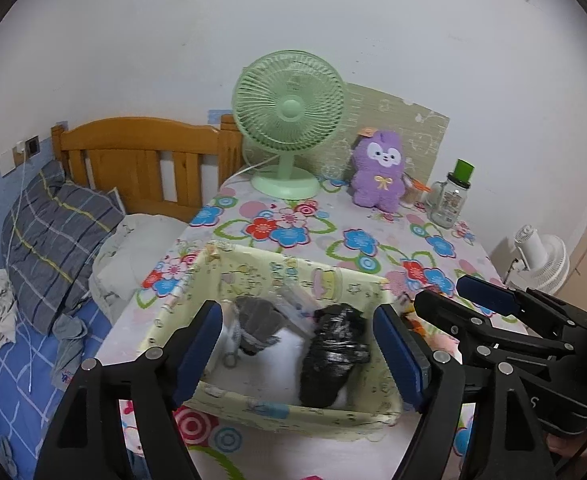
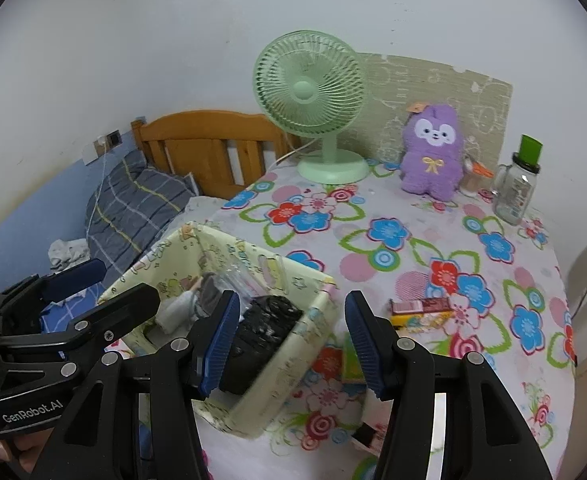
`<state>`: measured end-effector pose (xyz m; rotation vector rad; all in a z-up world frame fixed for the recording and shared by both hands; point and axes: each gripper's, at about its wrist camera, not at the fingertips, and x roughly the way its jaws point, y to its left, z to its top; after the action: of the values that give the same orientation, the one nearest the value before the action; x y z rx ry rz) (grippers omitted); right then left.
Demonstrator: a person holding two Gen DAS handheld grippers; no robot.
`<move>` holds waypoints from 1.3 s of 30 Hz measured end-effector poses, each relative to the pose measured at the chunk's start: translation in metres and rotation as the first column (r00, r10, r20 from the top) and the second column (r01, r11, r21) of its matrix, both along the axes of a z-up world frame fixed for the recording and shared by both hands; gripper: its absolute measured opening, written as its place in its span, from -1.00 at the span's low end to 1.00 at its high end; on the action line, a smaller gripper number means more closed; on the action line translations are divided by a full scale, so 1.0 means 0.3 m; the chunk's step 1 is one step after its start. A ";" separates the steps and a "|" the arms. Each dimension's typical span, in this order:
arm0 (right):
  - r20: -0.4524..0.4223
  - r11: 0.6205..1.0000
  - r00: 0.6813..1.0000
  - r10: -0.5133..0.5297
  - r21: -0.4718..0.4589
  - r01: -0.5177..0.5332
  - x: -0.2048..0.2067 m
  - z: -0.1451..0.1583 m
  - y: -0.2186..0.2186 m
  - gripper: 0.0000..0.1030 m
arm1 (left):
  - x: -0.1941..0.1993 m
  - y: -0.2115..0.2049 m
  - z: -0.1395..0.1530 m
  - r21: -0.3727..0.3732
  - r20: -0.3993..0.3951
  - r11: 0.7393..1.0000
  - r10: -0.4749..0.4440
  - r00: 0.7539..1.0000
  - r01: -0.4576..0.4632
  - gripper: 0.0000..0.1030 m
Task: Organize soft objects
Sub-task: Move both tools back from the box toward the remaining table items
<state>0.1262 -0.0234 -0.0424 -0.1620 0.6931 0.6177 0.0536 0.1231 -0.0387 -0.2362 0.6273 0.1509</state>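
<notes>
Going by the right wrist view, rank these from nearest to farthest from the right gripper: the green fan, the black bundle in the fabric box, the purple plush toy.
1. Black bundle: in the box, just beside the right gripper, at its left finger.
2. Purple plush toy: far side of the table, right of centre.
3. Green fan: far edge, left of the plush; too close to the plush to call firmly.

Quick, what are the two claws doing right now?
Left gripper: open, empty, over the pale yellow fabric storage box.
Right gripper: open, empty.
</notes>
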 end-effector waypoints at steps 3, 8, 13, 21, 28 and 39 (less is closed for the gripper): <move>-0.001 1.000 1.000 -0.022 0.007 0.022 -0.004 0.003 -0.052 0.13 | 0.005 -0.043 0.007 0.010 0.001 1.000 -0.025 1.000 0.025 0.54; 0.002 0.998 0.999 -0.055 0.009 0.055 -0.008 0.006 -0.119 0.13 | 0.010 -0.103 0.015 0.022 0.004 0.998 -0.058 0.998 0.057 0.57; 0.004 0.997 0.997 -0.075 0.015 0.075 -0.014 0.008 -0.168 0.13 | 0.019 -0.147 0.020 0.028 0.004 0.997 -0.078 0.997 0.078 0.58; 0.001 0.993 0.993 -0.118 0.023 0.118 -0.019 0.005 -0.262 0.13 | 0.034 -0.230 0.021 0.041 -0.001 0.991 -0.125 0.992 0.125 0.58; -0.002 0.988 0.988 -0.156 0.023 0.156 -0.023 -0.004 -0.338 0.13 | 0.050 -0.302 0.017 0.043 -0.010 0.986 -0.162 0.987 0.163 0.58; -0.024 0.977 0.977 -0.210 0.024 0.211 -0.022 -0.041 -0.442 0.13 | 0.081 -0.396 -0.015 0.039 -0.034 0.976 -0.215 0.976 0.216 0.58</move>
<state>0.1195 -0.1561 -0.0546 -0.0566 0.7122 0.4255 0.0778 0.0045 -0.0432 -0.1239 0.6741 -0.0417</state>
